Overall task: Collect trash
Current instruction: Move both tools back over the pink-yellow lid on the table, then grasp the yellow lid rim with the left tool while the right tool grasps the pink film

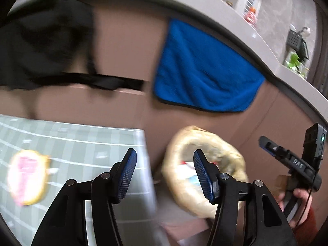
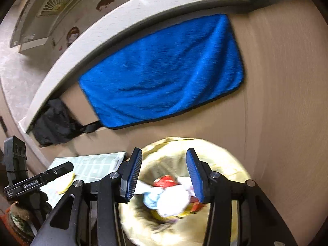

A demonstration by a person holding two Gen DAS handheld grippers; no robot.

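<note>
A bin lined with a yellowish bag (image 2: 231, 162) stands on the floor against a brown cabinet front. It holds trash: a white crumpled piece (image 2: 174, 202), a red wrapper (image 2: 164, 181) and other bits. My right gripper (image 2: 164, 174) is open and empty right above the bin's mouth. My left gripper (image 1: 164, 174) is open and empty, over the edge between a green checked mat (image 1: 82, 141) and the bin (image 1: 225, 145). A pink and yellow wrapper (image 1: 26, 176) lies on the mat, left of the left gripper. It is blurred.
A blue towel (image 2: 164, 69) hangs on the cabinet front under a pale counter edge (image 2: 102, 26). A black bag or cloth (image 1: 45, 39) hangs to its left. The right gripper (image 1: 291, 157) shows in the left wrist view; the left gripper (image 2: 39, 180) shows in the right wrist view.
</note>
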